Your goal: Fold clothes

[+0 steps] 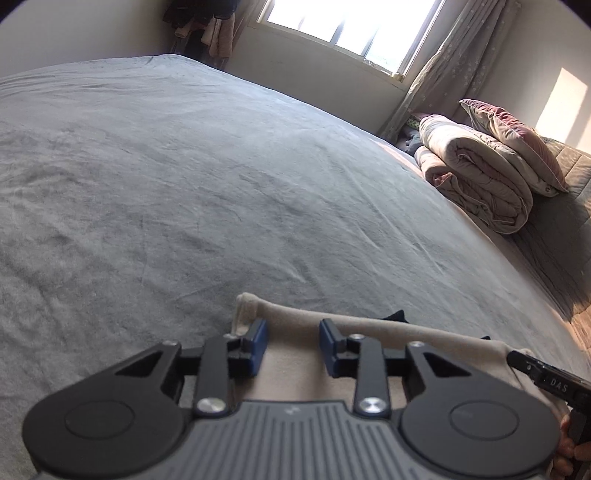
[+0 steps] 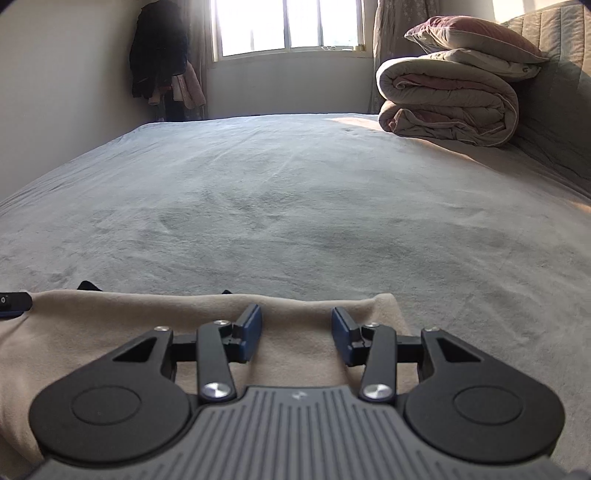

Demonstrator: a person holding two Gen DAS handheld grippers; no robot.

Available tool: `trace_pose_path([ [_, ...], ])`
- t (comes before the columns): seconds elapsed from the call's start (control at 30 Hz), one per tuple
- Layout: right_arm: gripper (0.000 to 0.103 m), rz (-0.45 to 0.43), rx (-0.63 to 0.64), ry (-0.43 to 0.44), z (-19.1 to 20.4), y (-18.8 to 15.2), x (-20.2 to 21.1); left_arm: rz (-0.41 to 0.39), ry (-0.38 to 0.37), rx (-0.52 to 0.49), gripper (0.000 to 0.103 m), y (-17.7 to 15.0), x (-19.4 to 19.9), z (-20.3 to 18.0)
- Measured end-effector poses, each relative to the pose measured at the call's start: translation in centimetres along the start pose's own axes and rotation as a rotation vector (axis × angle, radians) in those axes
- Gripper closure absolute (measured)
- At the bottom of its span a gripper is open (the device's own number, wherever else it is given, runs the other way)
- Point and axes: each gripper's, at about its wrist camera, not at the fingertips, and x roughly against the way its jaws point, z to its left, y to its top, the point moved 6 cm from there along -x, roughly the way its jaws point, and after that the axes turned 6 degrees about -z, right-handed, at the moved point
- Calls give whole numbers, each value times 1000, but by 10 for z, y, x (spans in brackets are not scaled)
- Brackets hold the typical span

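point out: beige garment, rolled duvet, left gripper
beige garment (image 2: 303, 314), right wrist view, far folded edge between the fingers
rolled duvet (image 2: 447, 99), right wrist view, middle of the roll's end
left gripper (image 1: 293, 347), left wrist view, gap midway between the blue fingertips, jaws open

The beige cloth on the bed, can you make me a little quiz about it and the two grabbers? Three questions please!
1. True or false: both grippers are clamped shut on the beige cloth.
2. What colour are the pads on the left gripper?
3. Which sits on top of the rolled quilt: A) a pillow, B) a book, C) a shoe?

Key:
1. False. The left gripper and the right gripper both stand open over the cloth, which lies on the grey bed.
2. Blue.
3. A, the pillow.
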Motion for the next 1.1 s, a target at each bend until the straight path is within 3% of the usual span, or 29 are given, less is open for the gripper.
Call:
trace_pose_path([
  [0.27, 63, 10, -56, -17, -24, -1, 1, 5, -12, -11, 71, 3, 6, 3],
  [0.43, 58, 1, -90, -1, -23, 7, 12, 23, -75, 42, 62, 10, 23, 6],
  [0.77, 56, 14, -37, 85, 19, 11, 37, 110, -86, 142, 53, 10, 50, 20],
  [0.87, 55, 22, -18, 118, 33, 9, 43, 132, -72, 161, 45, 8, 56, 25],
  [1.1, 55, 43, 31, 185, 64, 1, 53, 221, -46, 190, 45, -12, 52, 32],
])
